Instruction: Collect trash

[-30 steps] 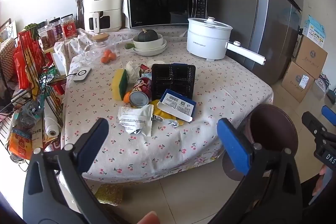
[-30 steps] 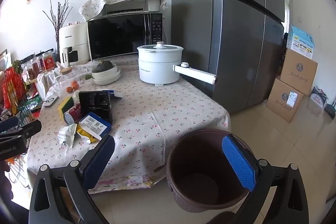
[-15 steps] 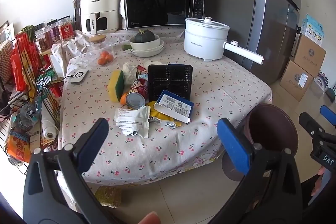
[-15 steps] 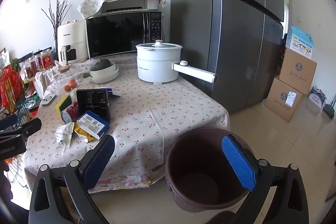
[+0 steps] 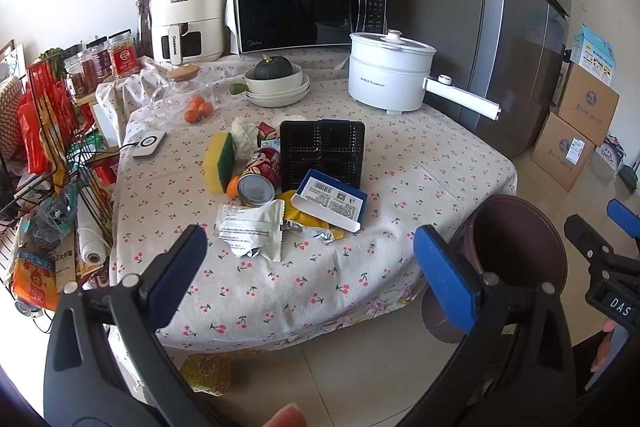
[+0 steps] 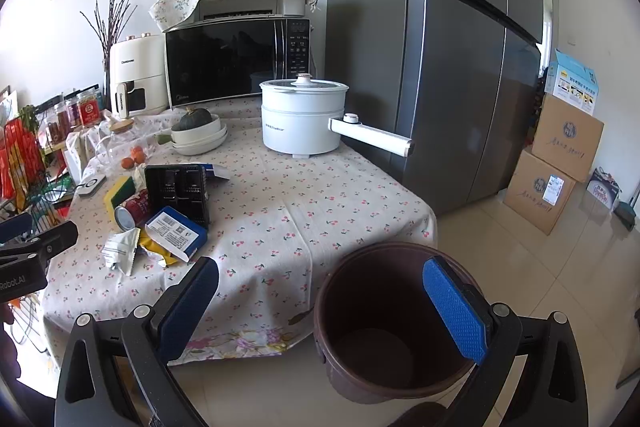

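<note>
Trash lies in a heap on the cherry-print tablecloth [image 5: 420, 163]: a white torn wrapper [image 5: 250, 229], a red can [image 5: 260, 177] on its side, a blue and white box [image 5: 332, 199], a black plastic tray [image 5: 322, 151], a yellow wrapper [image 5: 308, 221] and a yellow-green sponge [image 5: 219, 161]. A brown bin [image 6: 384, 315] stands empty on the floor by the table's near right corner. My left gripper [image 5: 310, 269] hangs open in front of the table, short of the wrapper. My right gripper [image 6: 320, 301] is open above the bin's rim [image 5: 516, 239].
Farther back on the table are a white electric pot [image 5: 390, 73] with a long handle, stacked bowls with a squash [image 5: 276, 83], a microwave [image 5: 308, 9] and an air fryer [image 5: 186, 17]. A wire rack [image 5: 52, 147] of packets stands left. A grey fridge [image 6: 460, 47] and cardboard boxes [image 6: 556, 163] stand right.
Both grippers have drifted slightly toward the table, so the trash heap and bin look a little nearer. Both stay open and nothing on the table has moved.
</note>
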The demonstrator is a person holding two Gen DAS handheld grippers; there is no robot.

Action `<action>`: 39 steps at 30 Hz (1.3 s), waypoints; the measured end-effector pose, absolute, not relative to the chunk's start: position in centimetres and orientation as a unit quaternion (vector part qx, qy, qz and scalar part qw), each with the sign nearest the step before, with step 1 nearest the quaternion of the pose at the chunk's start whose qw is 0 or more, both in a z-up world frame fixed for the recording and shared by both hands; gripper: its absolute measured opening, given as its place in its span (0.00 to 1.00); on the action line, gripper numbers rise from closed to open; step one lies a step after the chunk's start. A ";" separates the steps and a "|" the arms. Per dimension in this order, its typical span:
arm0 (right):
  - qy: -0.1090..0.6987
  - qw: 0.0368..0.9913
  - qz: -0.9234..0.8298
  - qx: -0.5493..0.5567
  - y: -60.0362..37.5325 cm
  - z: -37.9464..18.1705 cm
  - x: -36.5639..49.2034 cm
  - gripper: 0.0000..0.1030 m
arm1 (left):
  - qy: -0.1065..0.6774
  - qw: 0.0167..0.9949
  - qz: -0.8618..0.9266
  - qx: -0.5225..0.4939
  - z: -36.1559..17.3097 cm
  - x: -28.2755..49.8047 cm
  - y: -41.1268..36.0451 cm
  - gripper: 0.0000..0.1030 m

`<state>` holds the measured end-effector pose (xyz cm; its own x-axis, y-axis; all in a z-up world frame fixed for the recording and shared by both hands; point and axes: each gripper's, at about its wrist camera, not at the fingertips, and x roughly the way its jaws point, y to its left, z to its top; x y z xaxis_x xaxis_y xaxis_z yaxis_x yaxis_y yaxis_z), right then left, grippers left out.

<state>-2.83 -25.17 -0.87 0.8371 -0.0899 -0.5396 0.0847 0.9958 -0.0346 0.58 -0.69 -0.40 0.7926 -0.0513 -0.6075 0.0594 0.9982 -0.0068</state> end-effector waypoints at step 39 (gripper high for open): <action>0.281 0.958 -0.050 -0.002 -25.2 -1.0 -2.7 1.00 | 0.322 0.946 -0.031 0.006 -0.6 0.4 -0.6 0.99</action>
